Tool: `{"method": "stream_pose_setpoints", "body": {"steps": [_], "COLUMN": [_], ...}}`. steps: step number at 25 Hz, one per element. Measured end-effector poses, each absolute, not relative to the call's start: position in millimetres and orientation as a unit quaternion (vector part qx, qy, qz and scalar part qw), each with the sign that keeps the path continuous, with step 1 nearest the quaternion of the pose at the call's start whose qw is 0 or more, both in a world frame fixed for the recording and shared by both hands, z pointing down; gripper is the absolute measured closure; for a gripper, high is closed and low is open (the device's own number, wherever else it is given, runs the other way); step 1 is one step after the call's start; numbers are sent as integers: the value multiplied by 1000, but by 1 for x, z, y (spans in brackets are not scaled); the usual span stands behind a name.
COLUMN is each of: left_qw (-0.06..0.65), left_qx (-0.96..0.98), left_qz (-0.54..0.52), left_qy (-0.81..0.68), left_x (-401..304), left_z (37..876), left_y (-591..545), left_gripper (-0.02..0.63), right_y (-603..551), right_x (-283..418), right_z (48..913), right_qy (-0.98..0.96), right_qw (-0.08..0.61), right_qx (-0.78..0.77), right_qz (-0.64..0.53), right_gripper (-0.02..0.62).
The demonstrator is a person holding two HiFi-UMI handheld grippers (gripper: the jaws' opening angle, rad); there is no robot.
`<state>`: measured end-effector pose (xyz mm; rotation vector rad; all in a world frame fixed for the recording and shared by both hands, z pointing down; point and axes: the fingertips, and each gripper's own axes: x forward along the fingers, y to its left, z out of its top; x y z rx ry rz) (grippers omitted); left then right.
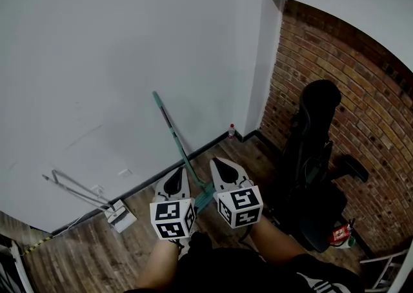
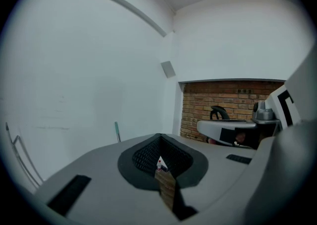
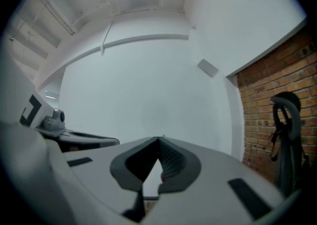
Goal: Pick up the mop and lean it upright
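Wood floor [image 1: 84, 246]: mop [image 1: 173, 133] stands on it, against the wall. From its foot: bottle [image 1: 231, 131] at 1 o'clock, chair [image 1: 316, 162] at 3, white floor tool [image 1: 121, 215] at 9.

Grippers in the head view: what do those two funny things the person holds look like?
Both the left gripper and right gripper have pale grey, pointed shells with a black teardrop-shaped patch near the fingers. Each carries a white cube printed with black square markers. The person's top is dark with white stripes.

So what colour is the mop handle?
Teal green. The mop handle shows best in the head view, leaning against the wall.
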<state>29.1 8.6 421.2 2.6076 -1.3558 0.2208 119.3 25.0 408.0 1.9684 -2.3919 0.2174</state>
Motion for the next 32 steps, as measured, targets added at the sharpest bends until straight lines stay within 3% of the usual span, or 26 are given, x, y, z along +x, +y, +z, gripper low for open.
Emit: {"method": "stream_pose_setpoints", "body": {"steps": [32], "left_qw": [156], "left_qx": [858], "left_qz": [53], "left_qy": [-486], "left_x": [-56], "left_z": [448], "left_y": [-236], "left_gripper": [609], "right_y": [-229], "right_x": [43], "right_z": [441], "right_qy": [-786], "right_qw": [74], "right_qx": [610], "right_qz": [73], "right_gripper": [583]}}
